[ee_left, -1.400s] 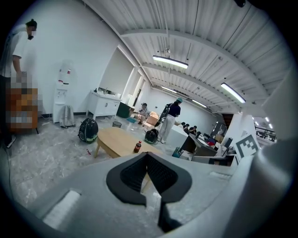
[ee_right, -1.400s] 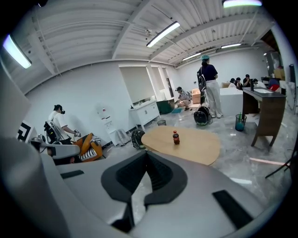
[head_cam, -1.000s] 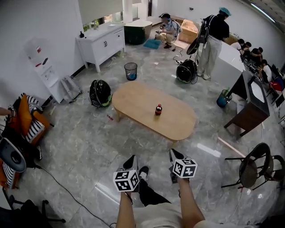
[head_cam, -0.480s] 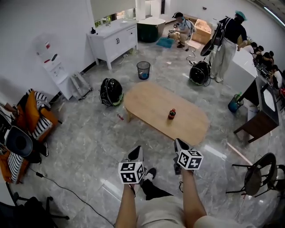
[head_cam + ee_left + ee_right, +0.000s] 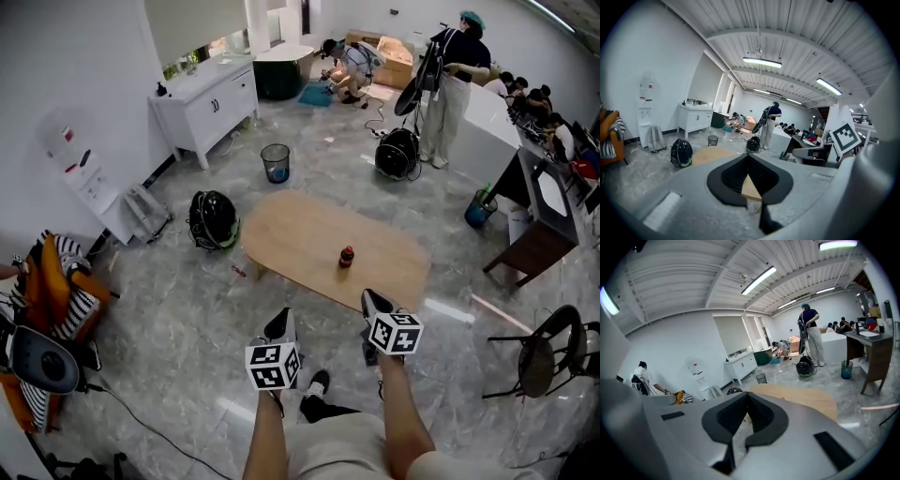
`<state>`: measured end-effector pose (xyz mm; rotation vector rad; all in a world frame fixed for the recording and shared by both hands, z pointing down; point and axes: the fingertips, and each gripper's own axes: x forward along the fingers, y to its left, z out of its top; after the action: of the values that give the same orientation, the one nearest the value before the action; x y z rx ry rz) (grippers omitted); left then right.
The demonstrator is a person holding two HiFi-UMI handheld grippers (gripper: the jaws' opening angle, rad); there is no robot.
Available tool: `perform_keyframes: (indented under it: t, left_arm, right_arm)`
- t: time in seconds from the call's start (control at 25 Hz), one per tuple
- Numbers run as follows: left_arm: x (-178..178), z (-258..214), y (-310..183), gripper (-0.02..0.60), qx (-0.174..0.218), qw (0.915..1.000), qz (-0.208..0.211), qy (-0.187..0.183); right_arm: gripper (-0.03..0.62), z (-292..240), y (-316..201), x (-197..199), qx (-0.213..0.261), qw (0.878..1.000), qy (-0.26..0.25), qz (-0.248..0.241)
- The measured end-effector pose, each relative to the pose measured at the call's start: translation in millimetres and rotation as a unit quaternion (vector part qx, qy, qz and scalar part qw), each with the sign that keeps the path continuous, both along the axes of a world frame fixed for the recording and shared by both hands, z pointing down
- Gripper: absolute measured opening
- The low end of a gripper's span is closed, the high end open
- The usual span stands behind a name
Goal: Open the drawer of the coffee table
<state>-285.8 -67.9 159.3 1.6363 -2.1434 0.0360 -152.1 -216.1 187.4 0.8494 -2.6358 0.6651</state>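
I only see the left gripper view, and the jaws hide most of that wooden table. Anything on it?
Observer: Yes, the head view shows a small dark bottle standing on the coffee table.
Visitor: Is the other gripper holding something?
Observer: No, the right gripper has its jaws together, empty.
Visitor: Are both at the table?
Observer: No; from above, the left gripper too hangs over the floor, short of its edge.
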Motion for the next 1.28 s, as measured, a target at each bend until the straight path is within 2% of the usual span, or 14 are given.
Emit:
perform_keyframes:
  t: [0.2,0.48,0.72,0.84,0.96,1.08,1.16,1.28]
  left_arm:
    - [-10,6,-37,0.011,-0.028,0.9989,0.034,-0.018]
    - [-40,31,-77,0.011,-0.065,0.9951,0.071,-0.023]
    - [-39,49,-117,0.011,-0.074,0.9902,0.118,-0.010]
    - [-29,59,-129,0.011,-0.080,0.9851,0.152,-0.004]
    - [-21,70,-134,0.011,-0.077,0.9800,0.183,0.004]
    - [-19,76,-137,0.011,-0.080,0.9719,0.221,0.009]
    - [-18,79,-133,0.011,-0.083,0.9642,0.251,0.019]
    - [-12,80,-124,0.011,-0.073,0.9516,0.297,0.033]
  right_arm:
    - [0.015,8,-39,-4,-0.009,0.999,0.001,0.033]
    - [0.015,33,-73,-35,-0.037,0.997,-0.011,0.063]
    - [0.015,56,-82,-16,-0.050,0.993,0.010,0.106]
    - [0.015,67,-76,13,-0.057,0.988,0.030,0.143]
    - [0.015,82,-65,45,-0.075,0.977,0.037,0.198]
    - [0.015,83,-49,58,-0.081,0.967,0.046,0.238]
    - [0.015,76,-35,59,-0.063,0.964,0.065,0.250]
    - [0.015,58,-16,59,-0.012,0.960,0.091,0.266]
